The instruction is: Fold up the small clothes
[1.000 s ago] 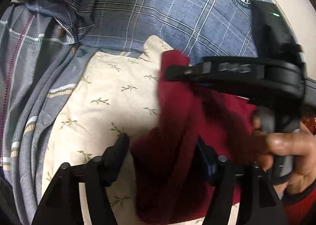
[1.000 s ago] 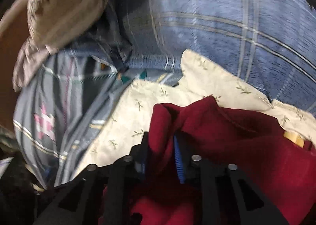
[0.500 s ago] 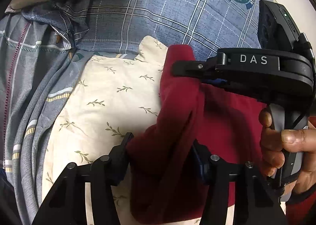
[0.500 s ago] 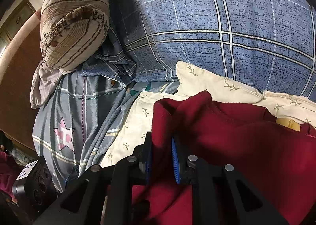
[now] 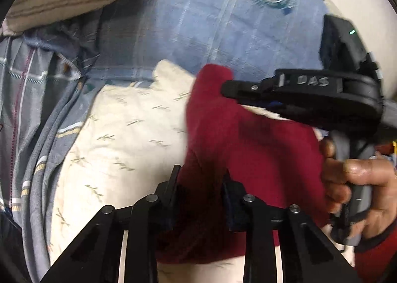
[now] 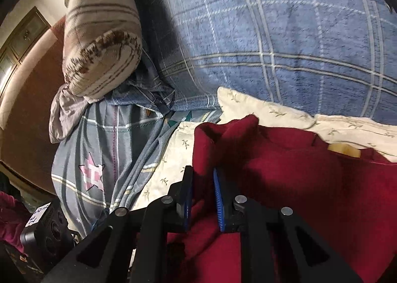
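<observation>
A dark red garment (image 5: 250,149) lies bunched on a cream leaf-print cloth (image 5: 119,139) on the bed. My left gripper (image 5: 199,178) is shut on a fold of its near edge. The right gripper's body (image 5: 322,99) shows in the left wrist view, its fingers clamped on the garment's upper corner. In the right wrist view my right gripper (image 6: 202,178) is shut on the raised corner of the red garment (image 6: 285,173), blue pads on both sides. A tan label (image 6: 343,150) shows at the collar.
A blue plaid blanket (image 6: 273,35) covers the bed behind. A striped bolster pillow (image 6: 101,32) lies at the back left. A grey star-print sheet (image 6: 99,159) lies crumpled on the left. A black camera unit (image 6: 42,233) sits at the lower left.
Both grippers have kept their hold on the red garment. The left gripper's fingers have closed tighter on the fold. The right gripper has shifted slightly, and the left view is now motion-blurred.
</observation>
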